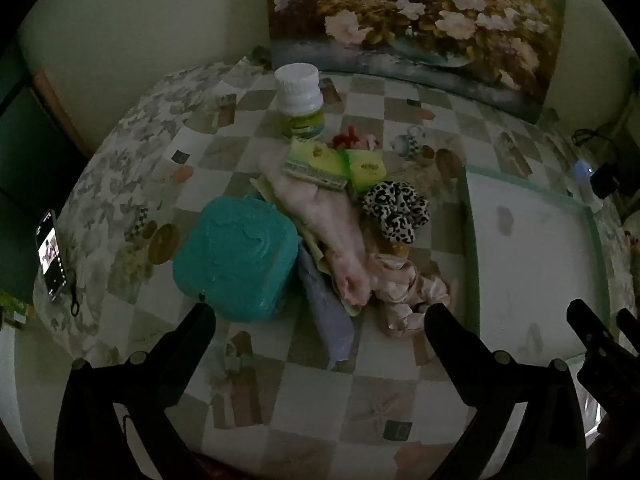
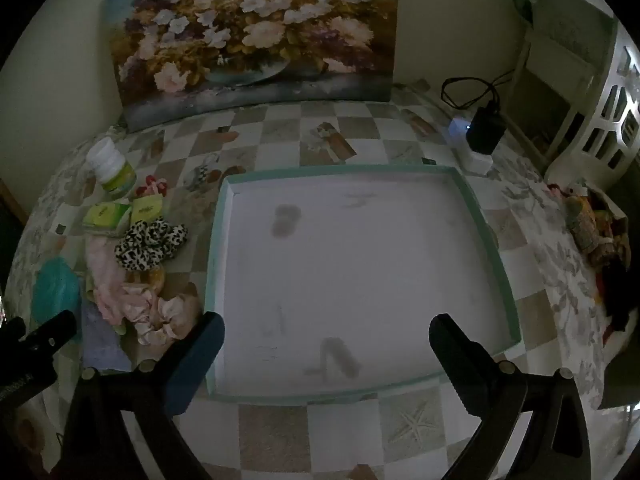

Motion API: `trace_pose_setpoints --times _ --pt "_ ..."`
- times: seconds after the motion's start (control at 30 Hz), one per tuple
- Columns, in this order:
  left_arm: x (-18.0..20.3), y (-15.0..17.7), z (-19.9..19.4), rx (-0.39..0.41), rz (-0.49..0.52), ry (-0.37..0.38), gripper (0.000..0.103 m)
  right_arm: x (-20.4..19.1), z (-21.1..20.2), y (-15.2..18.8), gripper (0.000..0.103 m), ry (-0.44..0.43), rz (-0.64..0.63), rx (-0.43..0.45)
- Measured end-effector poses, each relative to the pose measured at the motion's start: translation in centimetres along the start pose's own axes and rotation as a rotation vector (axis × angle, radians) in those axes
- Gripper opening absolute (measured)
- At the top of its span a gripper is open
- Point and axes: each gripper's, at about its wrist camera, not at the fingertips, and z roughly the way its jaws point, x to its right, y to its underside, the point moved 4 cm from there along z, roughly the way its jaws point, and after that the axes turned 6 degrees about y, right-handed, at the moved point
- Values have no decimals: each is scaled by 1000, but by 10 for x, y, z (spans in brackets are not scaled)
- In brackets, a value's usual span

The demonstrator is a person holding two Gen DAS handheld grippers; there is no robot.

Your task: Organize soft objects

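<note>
**Both tools open above the bench, nothing held**

The left tool [image 1: 316, 316] gapes wide, empty, low in its frame above the soft pile: a teal container [image 1: 236, 256], pink cloth [image 1: 332, 232], leopard scrunchie [image 1: 396, 210] and pink scrunchie [image 1: 404, 296]. The right tool [image 2: 326, 328], equally wide and empty, hangs at lower centre over the white tray [image 2: 496, 256]; the pile lies left of it.

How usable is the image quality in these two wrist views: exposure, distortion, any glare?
Left wrist: dim, underexposed, strong fisheye bending; the teal container and leopard scrunchie remain legible. Right wrist: equally dim, the white tray brightest, with no blown-out glare.
</note>
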Motion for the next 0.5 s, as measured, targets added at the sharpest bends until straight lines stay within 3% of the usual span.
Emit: trace_pose_setpoints --times 0.5 --pt "3 0 -5 18 38 -34 103 -3 -2 -1 103 22 -23 5"
